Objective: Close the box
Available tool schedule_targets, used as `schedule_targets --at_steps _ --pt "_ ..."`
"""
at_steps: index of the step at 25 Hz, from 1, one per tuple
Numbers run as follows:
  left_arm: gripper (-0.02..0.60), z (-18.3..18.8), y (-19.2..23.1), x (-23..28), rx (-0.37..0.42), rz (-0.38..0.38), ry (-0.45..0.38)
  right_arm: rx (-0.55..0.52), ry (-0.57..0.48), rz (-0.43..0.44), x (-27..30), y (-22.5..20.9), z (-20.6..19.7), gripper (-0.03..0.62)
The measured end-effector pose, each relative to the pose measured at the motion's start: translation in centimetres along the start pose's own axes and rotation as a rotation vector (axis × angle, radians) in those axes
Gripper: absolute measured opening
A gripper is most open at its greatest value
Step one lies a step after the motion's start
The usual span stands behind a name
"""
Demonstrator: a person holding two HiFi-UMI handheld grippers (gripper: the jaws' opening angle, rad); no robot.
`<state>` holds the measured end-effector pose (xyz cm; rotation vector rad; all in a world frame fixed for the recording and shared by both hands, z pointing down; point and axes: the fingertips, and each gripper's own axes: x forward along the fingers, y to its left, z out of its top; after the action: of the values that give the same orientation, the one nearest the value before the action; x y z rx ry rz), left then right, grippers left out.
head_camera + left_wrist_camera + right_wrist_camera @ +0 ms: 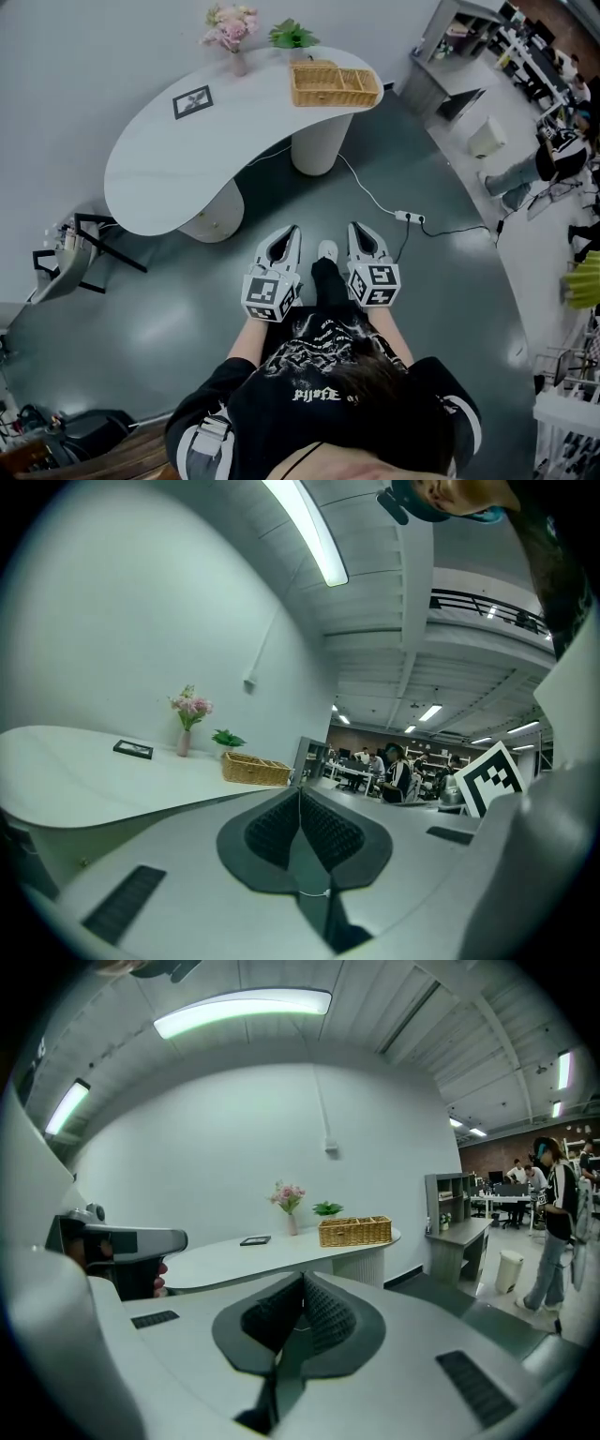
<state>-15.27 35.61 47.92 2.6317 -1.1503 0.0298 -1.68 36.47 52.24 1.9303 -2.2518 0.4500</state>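
A wicker box (334, 84) with an open top and inner dividers stands at the far right end of the white curved table (178, 159). It also shows in the left gripper view (255, 768) and in the right gripper view (354, 1231). My left gripper (291, 231) and right gripper (357, 228) are held side by side close to my body, above the floor, well short of the table. Both point toward the table. The left gripper's (300, 790) jaws meet with nothing between them, and so do the right gripper's (303, 1280).
On the table stand a vase of pink flowers (232, 33), a green plant (292, 36) and a flat picture frame (193, 101). A power strip (410, 217) with cables lies on the floor ahead right. A black chair (70, 258) stands at the left. People and desks fill the far right.
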Motion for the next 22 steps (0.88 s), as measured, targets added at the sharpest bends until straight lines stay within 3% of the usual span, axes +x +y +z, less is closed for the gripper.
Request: schedule_targets --at_steps 4,15,22 --pt "0.025 -0.3 0.8 1.2 0.008 0.026 0.007 -0.046 -0.026 0.001 1.1 -1.4 1.4 0.025" --pt "0.025 1.3 3.6 7.4 0.057 0.075 -0.004 -0.038 -0.055 -0.013 7.1 -6.1 4.0 0.025" --pt "0.025 2.2 5.5 12.0 0.045 0.117 0.006 -0.059 -0.036 0.041 11.8 -7.8 5.4 0.025"
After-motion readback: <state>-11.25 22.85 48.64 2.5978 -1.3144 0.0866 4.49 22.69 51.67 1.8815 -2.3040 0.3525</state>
